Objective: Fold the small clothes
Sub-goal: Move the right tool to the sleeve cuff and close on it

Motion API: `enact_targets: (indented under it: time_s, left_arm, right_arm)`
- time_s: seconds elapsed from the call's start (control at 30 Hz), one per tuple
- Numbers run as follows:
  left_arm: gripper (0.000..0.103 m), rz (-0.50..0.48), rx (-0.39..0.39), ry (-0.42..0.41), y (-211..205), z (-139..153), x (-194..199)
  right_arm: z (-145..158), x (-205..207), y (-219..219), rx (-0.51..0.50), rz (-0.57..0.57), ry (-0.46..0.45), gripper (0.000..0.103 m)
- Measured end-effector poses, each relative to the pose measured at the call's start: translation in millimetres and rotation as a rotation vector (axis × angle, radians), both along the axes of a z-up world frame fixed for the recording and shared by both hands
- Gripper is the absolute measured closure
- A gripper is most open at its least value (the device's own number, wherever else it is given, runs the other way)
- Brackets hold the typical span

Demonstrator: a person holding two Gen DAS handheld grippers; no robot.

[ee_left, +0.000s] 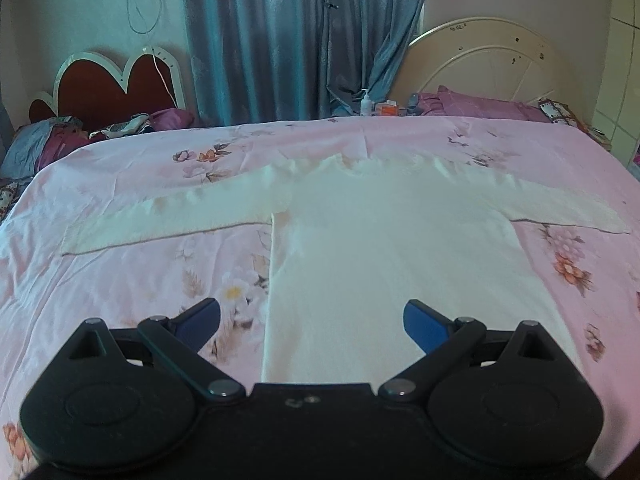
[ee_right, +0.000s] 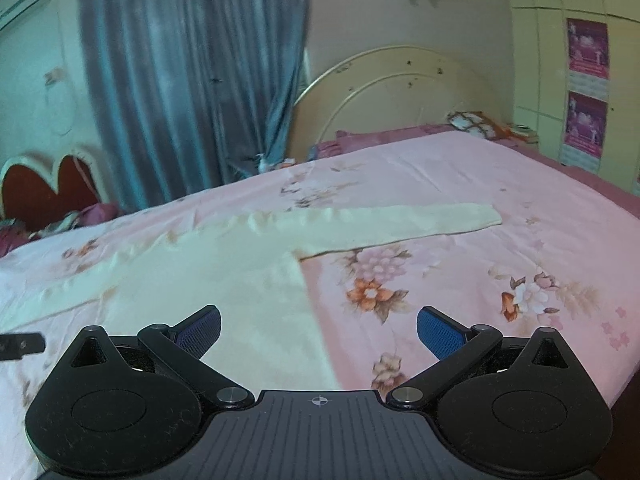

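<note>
A cream long-sleeved top (ee_left: 384, 248) lies flat on the pink floral bedsheet (ee_left: 120, 280), neck away from me, both sleeves spread out sideways. My left gripper (ee_left: 312, 324) is open and empty, hovering over the top's lower left edge. In the right wrist view the top (ee_right: 224, 292) lies left of centre, its right sleeve (ee_right: 400, 224) stretched to the right. My right gripper (ee_right: 319, 332) is open and empty, above the top's right side edge. A black piece of the left gripper (ee_right: 20, 344) shows at the far left.
Pillows (ee_left: 492, 106) and a cream headboard (ee_left: 492, 56) stand at the far right of the bed. A lotion bottle (ee_left: 366, 102) and small items stand by the blue curtain (ee_left: 280, 40). A heart-shaped headboard (ee_left: 116, 84) stands at the far left. A wardrobe (ee_right: 568, 60) is on the right.
</note>
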State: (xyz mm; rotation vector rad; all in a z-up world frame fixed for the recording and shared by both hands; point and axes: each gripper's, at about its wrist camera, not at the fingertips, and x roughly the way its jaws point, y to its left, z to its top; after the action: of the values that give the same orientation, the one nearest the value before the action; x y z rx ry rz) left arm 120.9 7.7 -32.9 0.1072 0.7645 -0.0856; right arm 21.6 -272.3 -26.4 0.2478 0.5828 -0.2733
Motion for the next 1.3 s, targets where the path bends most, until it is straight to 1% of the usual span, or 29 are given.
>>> enact_targets:
  time_s: [0.2,0.3,0.4,0.53,0.6,0.63,0.67,0.7,0.8,0.93,0.97,1.0,1.03,1.1,1.17,1.27,1.3]
  left_arm:
    - [0.005,0.002,0.031,0.013,-11.1,-15.3,31.2]
    - [0.005,0.026,0.03,0.021,-18.6,-23.8,46.9]
    - [0.005,0.058,0.034,0.023,-29.9,-31.9,62.6]
    - [0.005,0.09,-0.002,0.019,-45.4,-41.7,84.7]
    - [0.005,0.102,-0.001,0.032,-54.3,-48.8,97.6]
    - [0.005,0.108,0.0,0.041,-58.0,-52.3,104.2]
    - [0.005,0.116,0.003,0.05,-61.1,-55.7,110.8]
    - [0.005,0.122,0.006,0.055,-64.4,-58.9,116.4]
    - [0.005,0.128,0.021,0.065,-74.5,-67.3,130.3]
    - [0.005,0.132,0.032,0.072,-86.8,-77.0,148.3]
    - [0.005,0.132,0.035,0.074,-89.4,-79.0,152.4]
    - [0.005,0.13,0.036,0.076,-91.5,-80.4,155.8]
    - [0.005,0.128,0.037,0.077,-93.2,-81.8,159.5]
    - [0.005,0.121,0.041,0.074,-95.7,-83.3,164.5]
    - [0.005,0.105,0.044,0.075,-97.2,-84.8,169.3]
    - [0.005,0.107,0.062,0.08,-98.5,-86.6,175.1]
    - [0.005,0.107,0.066,0.083,-98.5,-87.3,176.9]
  right_arm:
    - [-13.8,39.1,-33.8,0.0,-0.013,0.016,0.0]
    - [-26.3,62.3,-60.7,0.035,-0.01,0.015,0.001]
    - [-40.2,87.7,-89.5,0.048,-0.011,0.023,0.001]
    - [-57.8,119.3,-127.1,0.05,-0.021,0.04,0.001]
    - [-67.2,131.9,-147.1,0.058,-0.04,0.051,0.001]
    - [-72.4,137.6,-157.5,0.067,-0.051,0.057,0.007]
    - [-78.0,144.4,-170.4,0.078,-0.06,0.068,0.015]
    - [-82.9,151.2,-181.7,0.094,-0.072,0.086,0.029]
    - [-98.2,164.8,-219.0,0.136,-0.141,0.114,0.03]
    - [-115.5,180.1,-261.4,0.13,-0.227,0.15,0.031]
    - [-119.6,183.5,-268.6,0.128,-0.243,0.158,0.035]
    - [-124.2,187.4,-276.7,0.132,-0.255,0.171,0.047]
    - [-129.0,190.8,-284.6,0.15,-0.268,0.179,0.052]
    - [-136.5,195.7,-296.7,0.184,-0.298,0.183,0.053]
    - [-139.8,200.4,-305.9,0.192,-0.316,0.171,0.053]
    - [-141.5,210.6,-312.9,0.205,-0.329,0.149,0.053]
    - [-142.3,213.1,-316.0,0.217,-0.333,0.139,0.066]
